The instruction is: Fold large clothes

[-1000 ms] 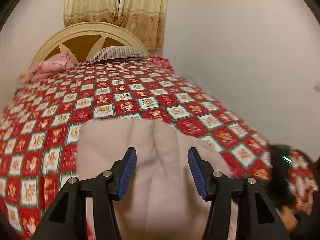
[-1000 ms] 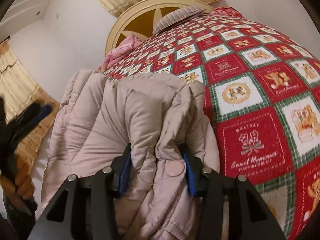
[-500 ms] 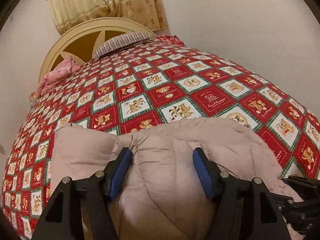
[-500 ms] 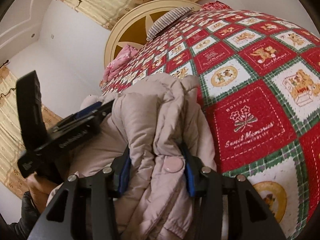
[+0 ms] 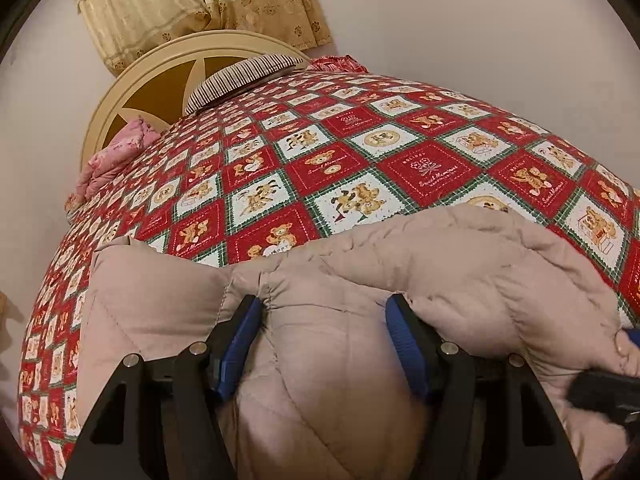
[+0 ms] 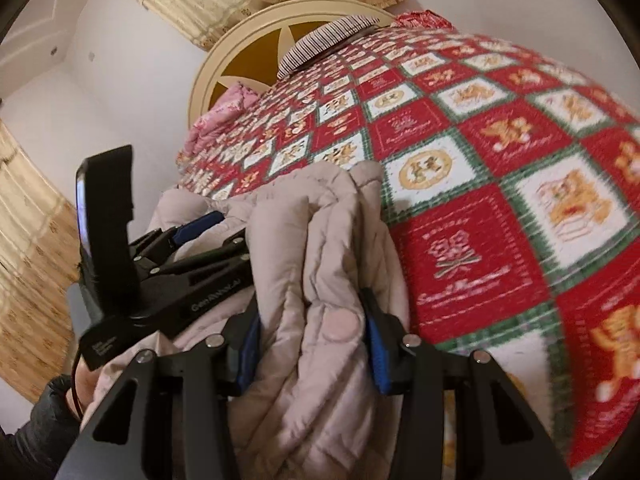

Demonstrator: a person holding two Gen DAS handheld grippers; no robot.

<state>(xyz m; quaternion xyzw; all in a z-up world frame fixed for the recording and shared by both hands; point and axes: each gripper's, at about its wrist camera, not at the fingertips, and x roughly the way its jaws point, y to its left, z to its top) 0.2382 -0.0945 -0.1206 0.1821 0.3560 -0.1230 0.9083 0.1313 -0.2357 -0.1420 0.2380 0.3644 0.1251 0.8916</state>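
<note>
A pale pink quilted jacket [image 5: 360,280] lies bunched on the bed, filling the lower half of the left wrist view over a red-and-white patchwork bedspread [image 5: 340,160] printed with teddy bears. The left gripper [image 5: 324,324] presses down into the jacket; its jaws have just been opening and stand fairly wide, with a puffy bulge of the fabric rising between the blue pads [image 5: 240,344] and touching both — whether it is gripped or merely pushed against, I cannot tell.

In the right wrist view the right gripper [image 6: 312,340] sits at lower centre, its jaws narrow and clamped on a thick gathered fold of the jacket [image 6: 320,240], a round snap button showing between them. The left gripper [image 6: 200,228] appears at left of that frame, against the jacket's far side.

At the top of both views stand a cream round headboard [image 5: 160,76], a striped pillow [image 5: 244,76] and gold curtains [image 5: 200,0].
</note>
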